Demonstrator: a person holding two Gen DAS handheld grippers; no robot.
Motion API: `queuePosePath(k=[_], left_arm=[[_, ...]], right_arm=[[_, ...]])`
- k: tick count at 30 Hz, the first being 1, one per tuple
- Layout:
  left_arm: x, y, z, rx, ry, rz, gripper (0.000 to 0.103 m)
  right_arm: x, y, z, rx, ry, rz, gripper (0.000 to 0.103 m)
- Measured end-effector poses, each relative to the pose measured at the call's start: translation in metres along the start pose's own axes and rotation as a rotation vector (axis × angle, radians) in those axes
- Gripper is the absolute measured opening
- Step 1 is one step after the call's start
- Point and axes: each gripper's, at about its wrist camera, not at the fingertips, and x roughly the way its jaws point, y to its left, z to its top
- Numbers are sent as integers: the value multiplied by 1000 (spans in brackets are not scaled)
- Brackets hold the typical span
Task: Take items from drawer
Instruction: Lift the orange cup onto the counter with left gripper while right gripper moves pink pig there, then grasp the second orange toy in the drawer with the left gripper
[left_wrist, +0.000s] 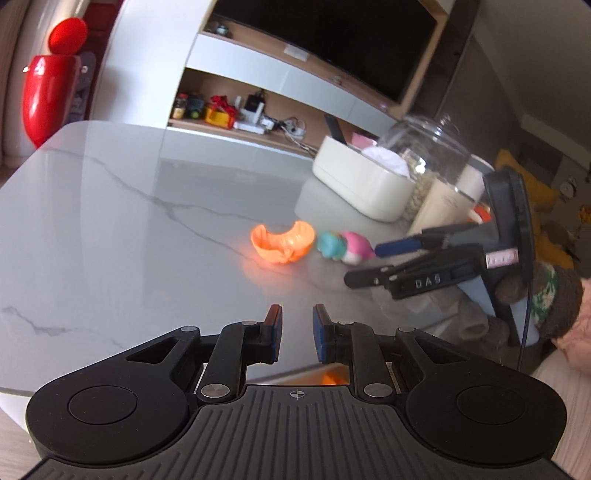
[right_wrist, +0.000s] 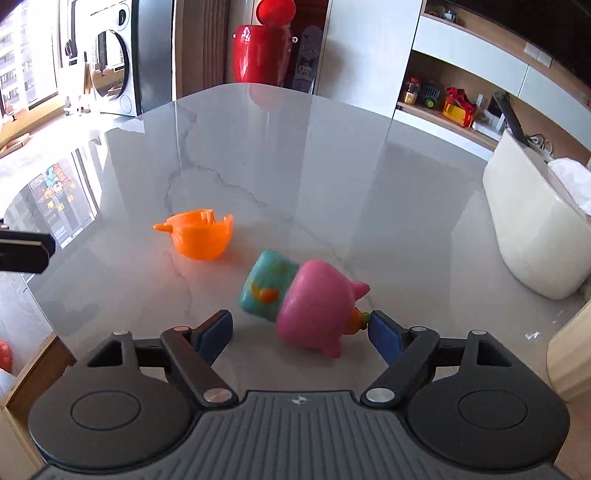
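On the bench the toy pig lies on its side near my edge, between my right tongs. The cup sits just left of it. A tub stands by the right edge.

Marble table: orange cup, pink-teal toy, white box, glass jar.

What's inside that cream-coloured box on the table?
The cream box has crumpled white material sticking out of its open top and a dark flat object standing in it. Its solid walls hide whatever lies deeper.
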Motion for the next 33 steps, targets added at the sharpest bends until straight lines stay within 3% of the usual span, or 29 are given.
queuePosePath(k=[5, 11, 15, 21, 24, 28, 33], left_arm=[[21, -39, -23, 291, 179, -24, 20], [57, -66, -57, 463, 322, 12, 21], [75, -86, -63, 603, 325, 47, 21], [108, -108, -77, 780, 370, 30, 25], [130, -119, -85, 790, 405, 60, 25], [163, -131, -91, 784, 384, 141, 25], [205, -137, -96, 712, 408, 239, 25]], right_arm=[[-44, -1, -17, -22, -66, 30, 89], [-93, -2, -66, -83, -88, 101, 99], [-100, -5, -105, -109, -21, 97, 99], [-95, -18, -141, -72, 29, 46, 99], [-93, -32, -145, -26, 38, 20, 100], [-91, -51, -146, 47, 39, -23, 101], [-95, -65, -149, 107, 38, -48, 103]])
